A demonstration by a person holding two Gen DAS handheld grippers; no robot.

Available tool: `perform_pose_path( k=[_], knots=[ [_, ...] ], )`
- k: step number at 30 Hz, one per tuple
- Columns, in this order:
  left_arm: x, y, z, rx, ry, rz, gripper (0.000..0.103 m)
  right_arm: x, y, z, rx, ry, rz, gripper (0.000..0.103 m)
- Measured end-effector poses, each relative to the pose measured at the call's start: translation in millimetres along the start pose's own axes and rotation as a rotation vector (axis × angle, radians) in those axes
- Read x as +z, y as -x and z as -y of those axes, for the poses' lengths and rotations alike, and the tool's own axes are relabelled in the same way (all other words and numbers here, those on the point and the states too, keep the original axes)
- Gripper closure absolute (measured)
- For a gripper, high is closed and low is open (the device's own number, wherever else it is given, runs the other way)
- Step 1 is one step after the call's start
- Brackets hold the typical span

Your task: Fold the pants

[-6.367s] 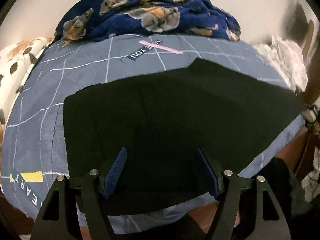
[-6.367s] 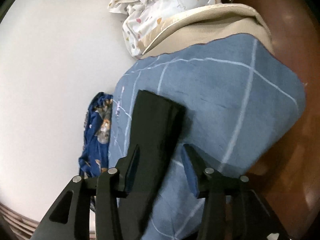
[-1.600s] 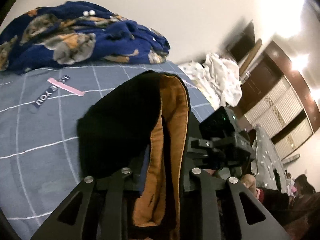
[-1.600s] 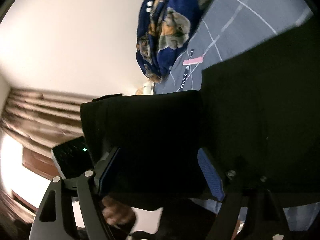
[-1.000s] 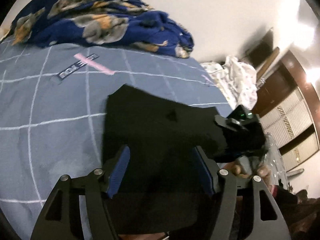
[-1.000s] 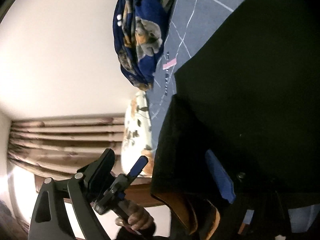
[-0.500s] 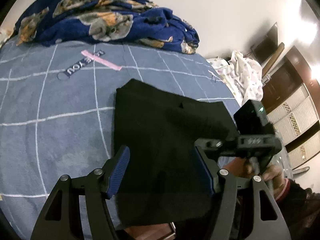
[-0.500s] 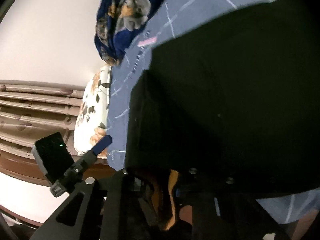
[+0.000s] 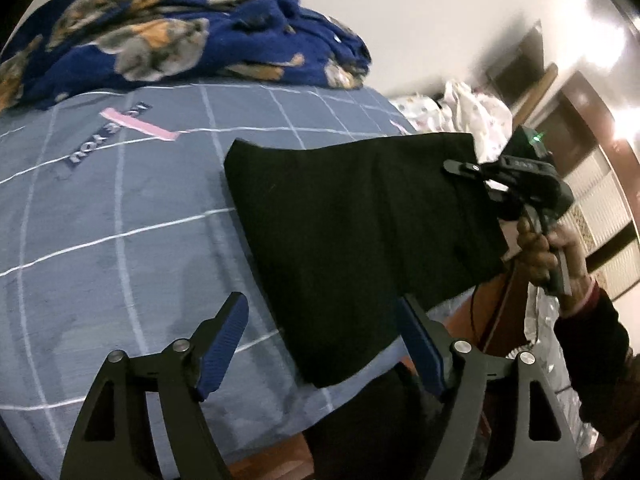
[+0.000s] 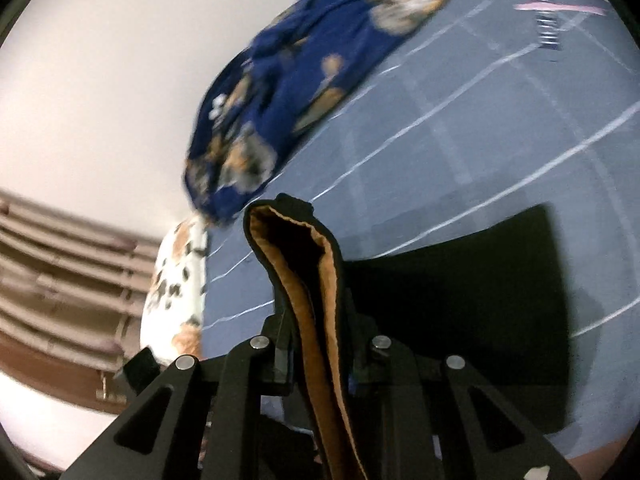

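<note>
A: Where do the black pants (image 9: 360, 240) lie?

B: Folded, on the blue grid-patterned bedsheet (image 9: 120, 220) near its right front edge. 1 end rests on the sheet; the other end is lifted off it at the right, above the bed's edge.

A: What holds the lifted end?

B: The right gripper (image 9: 468, 168), gripped by the person's right hand (image 9: 548, 244). Its 2 fingers are clamped together on a fold of the pants (image 10: 316, 300); in the right wrist view the tan lining (image 10: 320, 340) of that fold runs up between them.

A: And the left gripper (image 9: 324, 340)?

B: Its 2 blue-padded fingers (image 9: 224, 340) stand wide apart and have just been opening. The near lower corner of the pants lies between them in the view, closer to the right pad, but neither pad presses on the cloth.

A: What else is on the bed?

B: A crumpled navy blanket with an animal print (image 9: 160, 36) along the far edge, well apart from the pants, and a white patterned pillow (image 10: 176, 288) at the left far corner.
</note>
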State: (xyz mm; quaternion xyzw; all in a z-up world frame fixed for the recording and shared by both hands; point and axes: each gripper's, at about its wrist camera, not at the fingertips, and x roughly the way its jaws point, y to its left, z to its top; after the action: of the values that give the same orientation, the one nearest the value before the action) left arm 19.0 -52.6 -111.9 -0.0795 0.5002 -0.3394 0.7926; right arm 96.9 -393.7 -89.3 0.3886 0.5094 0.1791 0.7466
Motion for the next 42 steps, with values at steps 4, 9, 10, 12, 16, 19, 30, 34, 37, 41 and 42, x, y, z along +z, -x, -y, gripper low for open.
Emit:
perform_pose_path(
  k=[4, 9, 10, 12, 16, 19, 30, 34, 37, 41, 42],
  knots=[
    [4.3, -22.6, 20.4, 0.014, -0.057, -0.031, 0.027, 10.7, 9.8, 51.8, -0.003, -0.077, 0.025, 0.087],
    [10.7, -49.1, 47.5, 0.015, -0.133, -0.059, 0.027, 13.8, 7.5, 93.4, 0.045, -0.127, 0.005, 0.087],
    [12.0, -53.5, 52.9, 0.019, -0.152, -0.061, 0.027, 13.4, 7.2, 99.9, 0.059, -0.136, 0.001, 0.087],
    [13.2, -61.1, 60.9, 0.025, -0.185, -0.066, 0.027, 12.5, 4.4, 111.0, 0.08, -0.154, -0.006, 0.086],
    [13.2, -83.5, 69.2, 0.041, -0.232, -0.087, 0.027, 11.0, -3.4, 126.1, 0.125, -0.154, -0.012, 0.086],
    [11.7, -101.2, 68.1, 0.053, -0.228, -0.12, 0.027, 11.2, -6.7, 137.8, 0.177, -0.186, -0.004, 0.079],
    [1.2, -117.9, 64.5, 0.074, -0.257, -0.142, 0.026, -81.7, 107.1, 133.1, 0.22, -0.172, 0.221, 0.073],
    [0.2, -119.7, 63.4, 0.07, -0.252, -0.145, 0.026, -125.3, 97.1, 133.3, 0.317, -0.273, 0.177, 0.073],
    [-0.9, -123.3, 59.8, 0.053, -0.246, -0.151, 0.023, -138.6, 85.1, 138.4, 0.316, -0.31, 0.164, 0.073],
    [-5.0, -123.5, 58.9, 0.053, -0.258, -0.132, 0.023, -133.8, 76.4, 153.5, 0.326, -0.354, 0.197, 0.073],
    [-6.4, -123.8, 59.6, 0.061, -0.266, -0.131, 0.023, -130.5, 74.6, 156.1, 0.303, -0.363, 0.198, 0.073]
  ],
)
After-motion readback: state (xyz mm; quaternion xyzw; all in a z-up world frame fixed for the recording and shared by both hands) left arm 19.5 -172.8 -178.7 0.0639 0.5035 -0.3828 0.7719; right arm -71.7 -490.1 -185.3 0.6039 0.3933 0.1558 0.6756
